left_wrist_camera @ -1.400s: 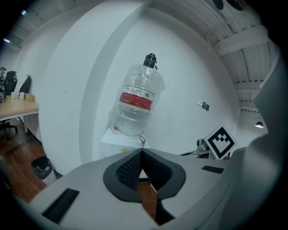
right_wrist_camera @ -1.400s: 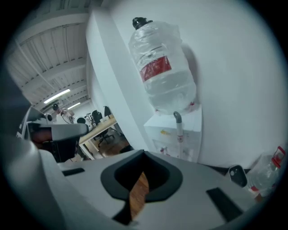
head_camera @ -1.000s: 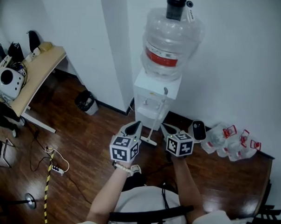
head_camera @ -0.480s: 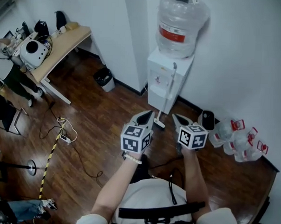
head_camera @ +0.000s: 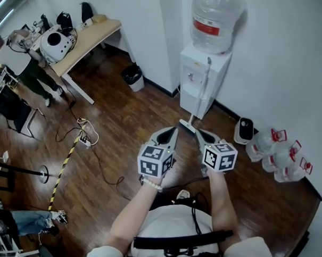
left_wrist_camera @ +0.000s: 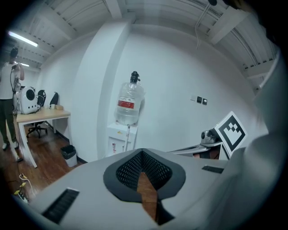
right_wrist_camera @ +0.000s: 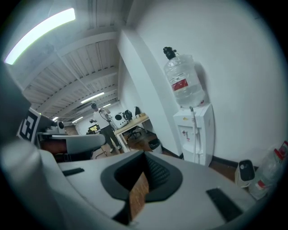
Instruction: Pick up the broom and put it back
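1. As I look down from the head view, the dark wooden floor point(head_camera: 123, 129) fills most of the frame and meets a white wall point(head_camera: 270, 61) along the top and right.
2. At upper left a pale bench point(head_camera: 85, 42) stands out from the wall with a white rounded machine point(head_camera: 54, 43) on it. A person point(left_wrist_camera: 6, 108) stands by its end.
3. I see a white water dispenser point(head_camera: 197, 81) against the wall beside a corner pillar. A large clear water bottle point(head_camera: 213, 21) with a red label sits upside down on top of it.
4. The broom point(head_camera: 201, 90) stands nearly upright against the dispenser's front, its handle tip near the dispenser's top edge and its head on the floor at the foot. It is ahead of both grippers, and neither touches it.
5. A cluster of empty clear bottles point(head_camera: 279, 154) with red trim lies on the floor by the right wall. A small black-and-white device point(head_camera: 245, 129) sits between them and the dispenser.
6. A black waste bin point(head_camera: 133, 76) stands by the wall between the bench and the dispenser.
7. My left gripper point(head_camera: 173, 130) has its jaws pressed together with nothing between them. My right gripper point(head_camera: 199, 133) is the same, closed and empty. They are held side by side, pointing towards the broom's head.
8. A power strip point(head_camera: 85, 140) with pale cables lies on the floor at left, near a yellow-and-black striped tape point(head_camera: 63, 166).
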`<state>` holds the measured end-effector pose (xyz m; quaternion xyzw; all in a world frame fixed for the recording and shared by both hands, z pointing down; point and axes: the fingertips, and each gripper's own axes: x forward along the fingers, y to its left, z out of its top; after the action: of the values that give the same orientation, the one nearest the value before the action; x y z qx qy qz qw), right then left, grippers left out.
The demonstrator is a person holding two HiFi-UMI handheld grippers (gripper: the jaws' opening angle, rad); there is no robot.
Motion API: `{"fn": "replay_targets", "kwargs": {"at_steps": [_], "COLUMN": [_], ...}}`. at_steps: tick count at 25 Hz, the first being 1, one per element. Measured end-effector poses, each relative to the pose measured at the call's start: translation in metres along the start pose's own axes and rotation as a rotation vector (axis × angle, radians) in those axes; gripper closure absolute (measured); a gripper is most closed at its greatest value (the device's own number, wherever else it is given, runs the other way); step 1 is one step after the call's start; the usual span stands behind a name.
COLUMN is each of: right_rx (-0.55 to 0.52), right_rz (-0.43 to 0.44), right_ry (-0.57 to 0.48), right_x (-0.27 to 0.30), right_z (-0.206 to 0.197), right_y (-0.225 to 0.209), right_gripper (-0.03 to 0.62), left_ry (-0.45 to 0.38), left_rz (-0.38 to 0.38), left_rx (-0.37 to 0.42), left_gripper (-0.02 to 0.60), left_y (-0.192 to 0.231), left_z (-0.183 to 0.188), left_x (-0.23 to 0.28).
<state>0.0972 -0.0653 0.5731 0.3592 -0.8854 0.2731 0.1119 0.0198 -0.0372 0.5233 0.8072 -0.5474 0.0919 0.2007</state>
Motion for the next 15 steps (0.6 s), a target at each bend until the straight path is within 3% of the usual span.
{"fn": "replay_targets", "kwargs": {"at_steps": [15], "right_rx": [-0.007], "right_rz": [-0.067], "right_ry": [-0.013], "right_x": [-0.037], "right_z": [-0.050], "right_y": [0.093], "right_gripper": [0.588], "left_ry": [0.008], "left_rz": [-0.076], "left_rx": [0.000], "left_gripper": [0.588], "left_y": [0.006], "left_z": [-0.037], "left_x": [-0.096]}}
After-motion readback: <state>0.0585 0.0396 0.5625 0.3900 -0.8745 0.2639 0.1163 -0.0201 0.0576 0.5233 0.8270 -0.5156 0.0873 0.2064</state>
